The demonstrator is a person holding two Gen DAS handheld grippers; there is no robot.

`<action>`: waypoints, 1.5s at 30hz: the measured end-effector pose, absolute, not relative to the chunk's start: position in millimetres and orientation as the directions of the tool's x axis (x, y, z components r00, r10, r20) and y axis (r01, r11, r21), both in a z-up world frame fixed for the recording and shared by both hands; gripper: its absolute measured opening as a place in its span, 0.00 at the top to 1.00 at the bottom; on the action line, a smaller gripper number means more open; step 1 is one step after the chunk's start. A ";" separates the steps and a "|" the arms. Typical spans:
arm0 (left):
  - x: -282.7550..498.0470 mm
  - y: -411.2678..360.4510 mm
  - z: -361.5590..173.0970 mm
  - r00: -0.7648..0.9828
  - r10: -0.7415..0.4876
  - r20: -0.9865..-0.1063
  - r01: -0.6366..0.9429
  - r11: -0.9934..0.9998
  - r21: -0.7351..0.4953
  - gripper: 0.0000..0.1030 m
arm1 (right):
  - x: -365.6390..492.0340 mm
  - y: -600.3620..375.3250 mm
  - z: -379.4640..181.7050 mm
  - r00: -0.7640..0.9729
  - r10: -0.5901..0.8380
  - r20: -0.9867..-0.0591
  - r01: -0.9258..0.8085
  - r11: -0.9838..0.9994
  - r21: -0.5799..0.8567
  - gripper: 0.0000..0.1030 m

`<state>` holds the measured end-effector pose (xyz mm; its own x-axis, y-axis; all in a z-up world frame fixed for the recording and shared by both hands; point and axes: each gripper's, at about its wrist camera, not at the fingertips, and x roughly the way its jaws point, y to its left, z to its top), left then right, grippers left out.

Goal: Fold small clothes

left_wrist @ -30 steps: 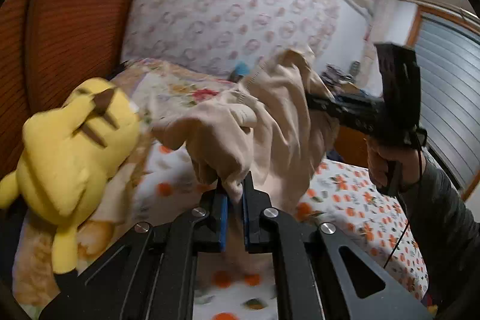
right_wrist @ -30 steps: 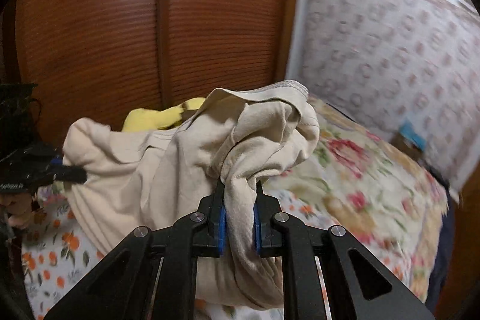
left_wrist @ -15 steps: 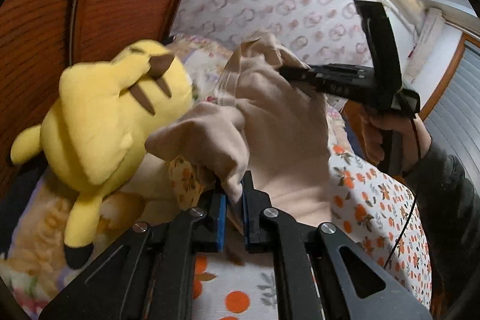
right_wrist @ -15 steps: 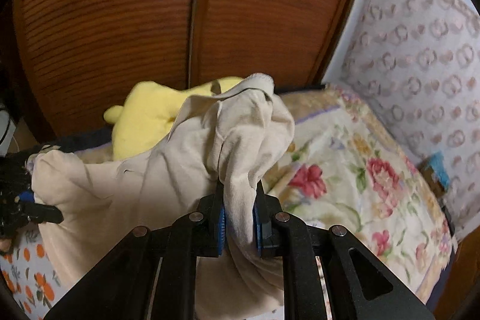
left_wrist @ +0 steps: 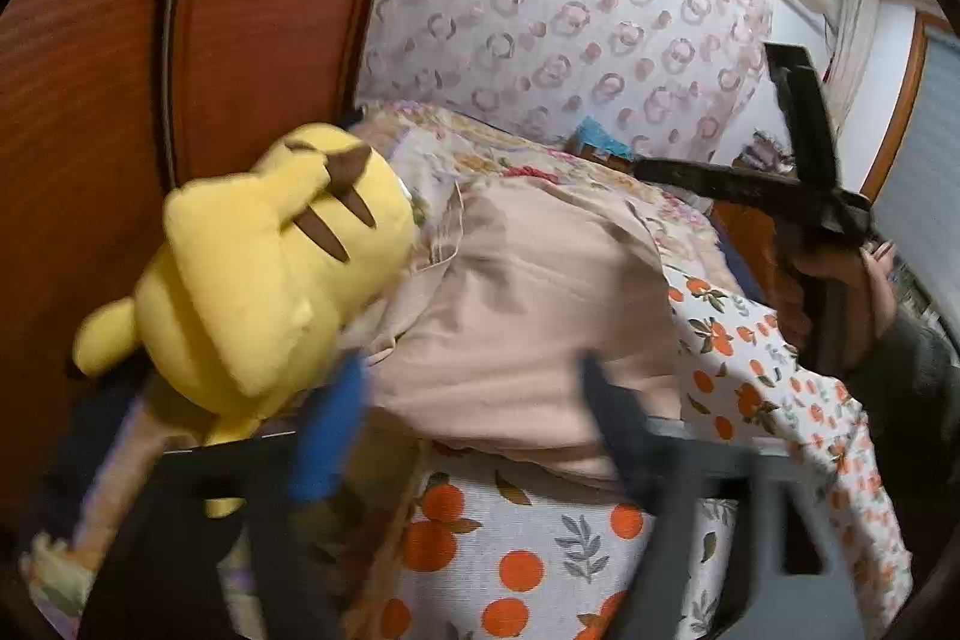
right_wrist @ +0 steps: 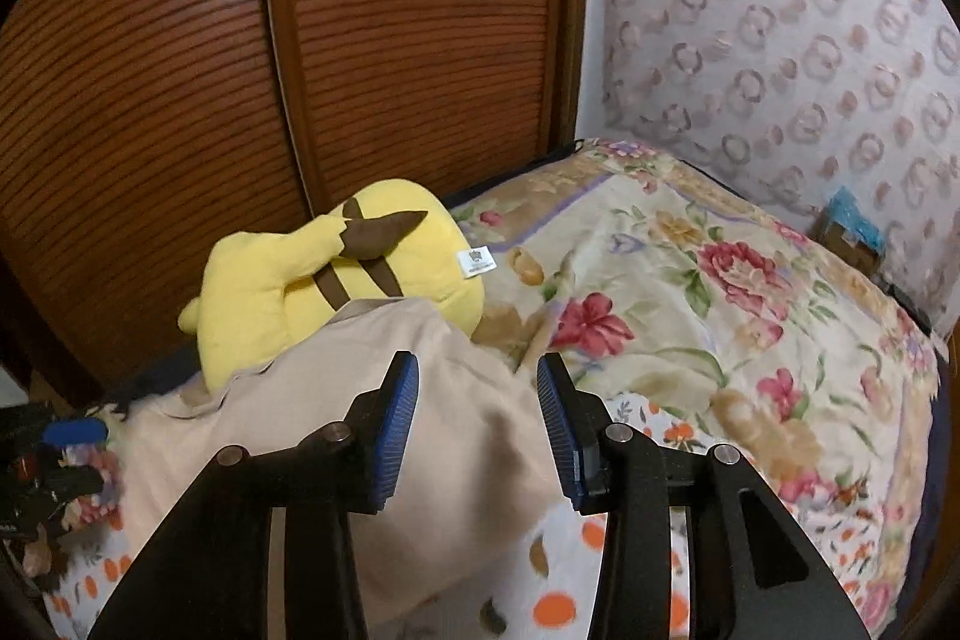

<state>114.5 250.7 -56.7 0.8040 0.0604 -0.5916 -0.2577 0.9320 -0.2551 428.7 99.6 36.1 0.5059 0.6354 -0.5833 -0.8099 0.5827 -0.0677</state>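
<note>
The beige garment [left_wrist: 528,316] [right_wrist: 336,412] lies in a loose heap on the bed, its far edge against a yellow plush toy [left_wrist: 264,280] [right_wrist: 336,280]. My left gripper [left_wrist: 468,388] is blurred and its jaws are opening wide; the cloth lies just ahead between them, and the pads do not press on it. My right gripper [right_wrist: 477,370] is also opening, with the garment under and between its blue pads [right_wrist: 396,412] but not pinched. The right gripper [left_wrist: 645,171] shows from the side, held by a hand [left_wrist: 840,292]. The left gripper [right_wrist: 66,436] peeks in at the far left.
An orange-print sheet [left_wrist: 510,550] covers the near part of the bed and a floral quilt [right_wrist: 690,292] the far part. A slatted wooden wardrobe door [right_wrist: 180,70] stands close behind the plush toy. A patterned wall [right_wrist: 780,40] borders the bed's far side.
Both grippers were shut on the raised garment; now both have opened and let it go. The garment has dropped onto the bed beside the plush toy, and both hands have come lower.
</note>
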 end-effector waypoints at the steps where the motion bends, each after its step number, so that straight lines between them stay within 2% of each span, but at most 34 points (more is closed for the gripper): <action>1: 112.6 247.1 -51.9 0.811 0.080 -0.580 -0.256 0.940 -0.228 0.14 | 421.7 93.6 35.6 0.509 0.636 -0.580 -0.806 0.589 -0.062 0.58; 5: 113.9 229.6 -38.8 0.814 0.099 -0.572 -0.230 0.960 -0.162 0.09 | 390.4 69.1 30.2 0.538 0.635 -0.555 -0.783 0.620 -0.049 0.58; 6: 114.0 226.3 -36.8 0.817 0.096 -0.569 -0.222 0.962 -0.157 0.00 | 378.7 57.9 31.8 0.545 0.634 -0.549 -0.776 0.629 -0.044 0.58; 9: 111.3 210.7 -28.7 0.831 0.068 -0.552 -0.185 0.970 -0.160 0.00 | 351.5 29.4 35.5 0.563 0.636 -0.528 -0.758 0.652 -0.024 0.57; 11: 110.7 199.7 -24.7 0.838 0.046 -0.544 -0.159 0.974 -0.163 0.00 | 331.8 7.2 37.9 0.580 0.630 -0.516 -0.740 0.672 -0.010 0.50; 15: 108.1 174.3 -17.0 0.847 -0.001 -0.532 -0.105 0.980 -0.168 0.00 | 293.1 -29.7 38.1 0.621 0.607 -0.496 -0.706 0.708 -0.019 0.49; 19: 105.4 146.7 -9.4 0.853 -0.037 -0.521 -0.054 0.986 -0.157 0.00 | 254.3 -62.6 39.0 0.649 0.593 -0.477 -0.679 0.734 -0.011 0.30; 24: 101.1 114.4 -0.7 0.859 -0.070 -0.506 -0.002 0.990 -0.140 0.00 | 208.0 -95.9 42.2 0.696 0.563 -0.446 -0.630 0.777 -0.001 0.24; 35: 89.9 52.5 29.0 0.873 -0.103 -0.476 0.071 0.994 -0.084 0.00 | 117.7 -147.2 49.3 0.836 0.401 -0.375 -0.431 0.902 0.004 0.24; 45: 78.1 23.5 59.8 0.894 -0.086 -0.440 0.069 0.996 -0.056 0.00 | 46.8 -165.0 63.2 0.896 0.334 -0.293 -0.342 0.939 0.026 0.24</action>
<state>78.1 23.5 59.8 0.8936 -0.0861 -0.4404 0.0686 0.9961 -0.0557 46.8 -165.0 63.2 0.8960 0.3341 -0.2925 -0.3418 0.9394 0.0258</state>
